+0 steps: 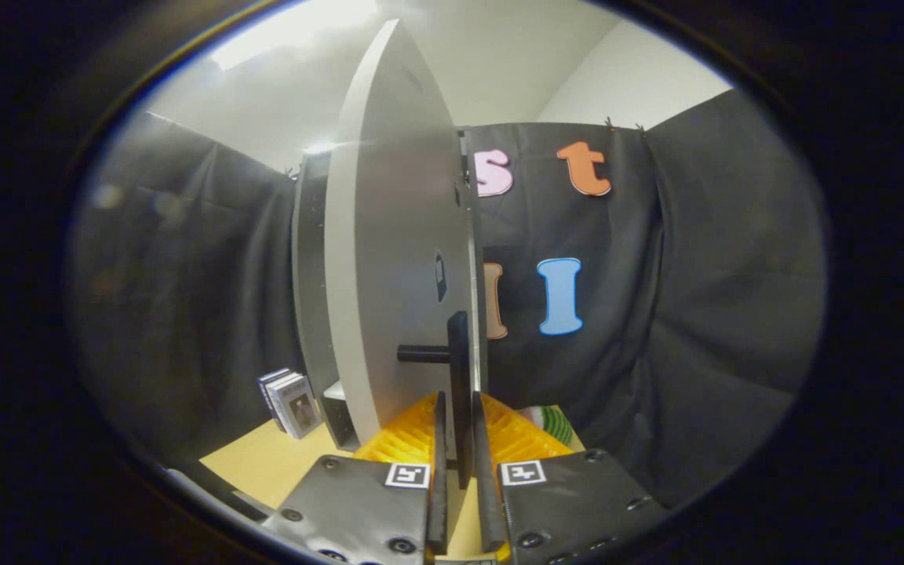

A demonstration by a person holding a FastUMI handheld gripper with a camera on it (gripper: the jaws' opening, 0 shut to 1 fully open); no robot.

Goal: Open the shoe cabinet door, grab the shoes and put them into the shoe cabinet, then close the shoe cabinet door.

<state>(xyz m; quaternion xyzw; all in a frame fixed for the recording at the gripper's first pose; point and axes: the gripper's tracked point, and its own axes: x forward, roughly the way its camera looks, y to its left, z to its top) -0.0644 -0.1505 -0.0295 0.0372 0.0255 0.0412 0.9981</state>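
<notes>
Gripping the door handle (pixel 460 369) is what your gripper (pixel 460 439) looks to be doing: the two fingers stand close on either side of the dark vertical bar, which runs down between them, and both seem to press on it. The cabinet door (pixel 389 259) rises straight ahead of the fingers, seen nearly edge-on, swung partly away from the shoe cabinet (pixel 309 275) beyond it on the left.

Expect the door to be a stiff, flat panel that turns on its hinges with little weight on your hand; the handle is rigid and probably smooth, so hold it across the bar near its post and pull along the arc, not straight back.

Much is hidden. The door panel blocks the cabinet's inside, so you cannot judge the shelves or the room for shoes. Just beyond the fingertips a yellow ribbed thing (pixel 413 435) lies low on the table (pixel 264 463), with a green-and-white striped thing (pixel 554 424) to its right; whether either is a shoe is hard to tell. A few books (pixel 291 402) lean left of the cabinet.
</notes>
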